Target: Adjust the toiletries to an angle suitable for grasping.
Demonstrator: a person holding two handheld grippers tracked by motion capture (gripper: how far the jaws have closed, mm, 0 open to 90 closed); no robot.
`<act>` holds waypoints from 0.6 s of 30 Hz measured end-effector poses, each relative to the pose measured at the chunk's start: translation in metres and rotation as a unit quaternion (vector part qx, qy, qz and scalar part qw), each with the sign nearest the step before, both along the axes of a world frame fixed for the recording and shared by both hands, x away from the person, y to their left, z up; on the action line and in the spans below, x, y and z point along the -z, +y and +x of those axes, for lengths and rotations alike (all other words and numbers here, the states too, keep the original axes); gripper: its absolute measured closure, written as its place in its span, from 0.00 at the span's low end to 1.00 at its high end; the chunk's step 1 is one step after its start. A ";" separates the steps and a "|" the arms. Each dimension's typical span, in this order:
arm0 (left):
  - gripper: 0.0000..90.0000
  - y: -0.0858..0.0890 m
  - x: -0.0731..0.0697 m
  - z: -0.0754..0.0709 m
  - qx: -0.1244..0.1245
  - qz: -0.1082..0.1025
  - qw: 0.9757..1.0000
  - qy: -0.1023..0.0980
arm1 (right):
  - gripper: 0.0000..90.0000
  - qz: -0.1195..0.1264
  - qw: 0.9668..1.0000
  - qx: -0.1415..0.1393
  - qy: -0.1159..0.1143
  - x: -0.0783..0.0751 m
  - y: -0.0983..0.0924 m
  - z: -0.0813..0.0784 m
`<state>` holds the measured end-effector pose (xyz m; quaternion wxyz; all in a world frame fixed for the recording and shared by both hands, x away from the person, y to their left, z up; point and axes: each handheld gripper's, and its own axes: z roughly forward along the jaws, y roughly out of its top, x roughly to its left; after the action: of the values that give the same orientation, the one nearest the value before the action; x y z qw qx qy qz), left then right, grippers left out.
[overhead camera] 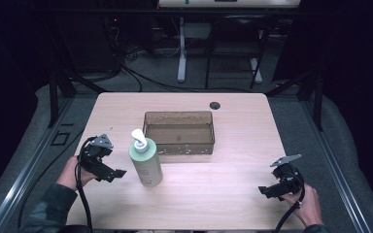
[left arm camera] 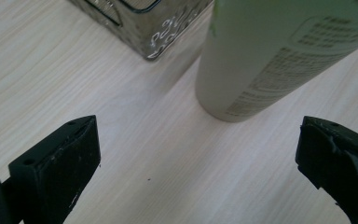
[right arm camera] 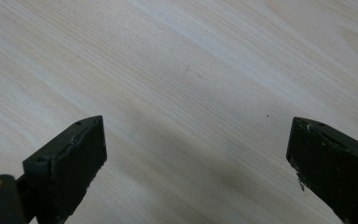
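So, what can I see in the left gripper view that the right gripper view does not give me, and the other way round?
The left gripper view alone has the pale green pump bottle standing ahead of the jaws, nearer the right one, and a corner of the clear bin behind it. The right gripper view adds no object of its own, just bare wood between its jaws. Both share the light wooden table and a wide-open pair of black jaws: left gripper, right gripper, neither touching anything.

Table (overhead camera: 233,170) pale wood-grain, matt; bottle (overhead camera: 146,165) smooth green plastic; bin (overhead camera: 178,132) clear glossy plastic; tongs matt blk.
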<state>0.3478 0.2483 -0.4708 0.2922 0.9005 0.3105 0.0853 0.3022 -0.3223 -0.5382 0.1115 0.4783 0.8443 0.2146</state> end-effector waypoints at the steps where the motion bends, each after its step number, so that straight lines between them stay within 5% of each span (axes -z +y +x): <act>1: 0.00 -0.002 -0.001 -0.001 0.005 -0.004 1.000 -0.001 | 0.05 -0.001 1.000 0.001 0.000 0.000 0.000 0.000; 18: 0.00 -0.032 -0.016 -0.007 0.046 -0.041 0.998 -0.029 | 0.05 0.005 1.000 -0.002 -0.002 -0.001 -0.001 -0.001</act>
<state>0.3407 0.2166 -0.4548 0.3413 0.8983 0.2633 0.0850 0.3015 -0.3236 -0.5370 0.1102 0.4769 0.8438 0.2201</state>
